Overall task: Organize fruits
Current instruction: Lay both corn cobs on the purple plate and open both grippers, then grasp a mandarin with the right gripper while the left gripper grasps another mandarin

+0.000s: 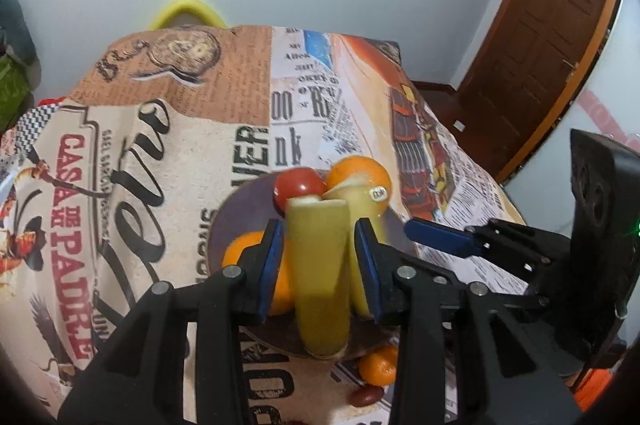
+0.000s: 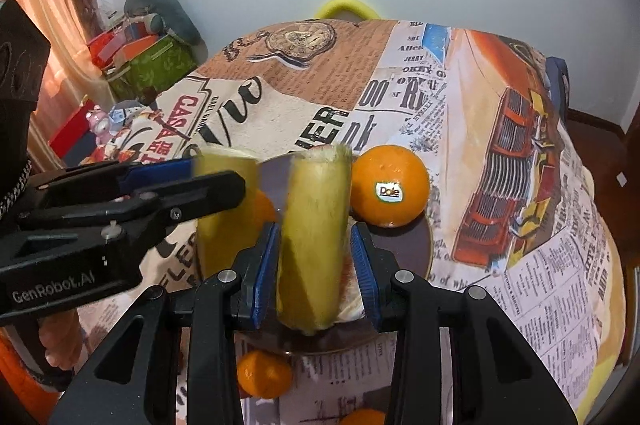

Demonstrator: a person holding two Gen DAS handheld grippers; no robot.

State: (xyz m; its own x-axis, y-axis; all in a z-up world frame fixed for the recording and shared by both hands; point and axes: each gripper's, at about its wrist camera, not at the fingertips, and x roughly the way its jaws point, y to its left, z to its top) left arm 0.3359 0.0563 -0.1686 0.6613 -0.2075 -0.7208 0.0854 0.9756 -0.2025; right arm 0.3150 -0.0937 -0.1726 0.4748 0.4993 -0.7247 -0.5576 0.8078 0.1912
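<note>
My left gripper [image 1: 319,225] is shut on a yellow-green peeled banana piece [image 1: 320,277], held upright over a dark plate [image 1: 240,213]. On the plate lie a red tomato [image 1: 298,183], a large orange [image 1: 360,169] and another orange [image 1: 246,249]. In the right wrist view my right gripper [image 2: 315,228] is shut on a second banana piece [image 2: 314,245] above the same plate [image 2: 404,245], beside the orange with a Dole sticker [image 2: 390,185]. The left gripper [image 2: 218,177] reaches in from the left with its own piece [image 2: 224,217].
A small mandarin [image 2: 264,373] and a dark red fruit [image 1: 366,395] lie on the printed tablecloth [image 2: 460,129] in front of the plate. A yellow chair back [image 2: 346,7] stands behind the table. Boxes [image 2: 148,61] are stacked at the left, a brown door [image 1: 552,37] at the right.
</note>
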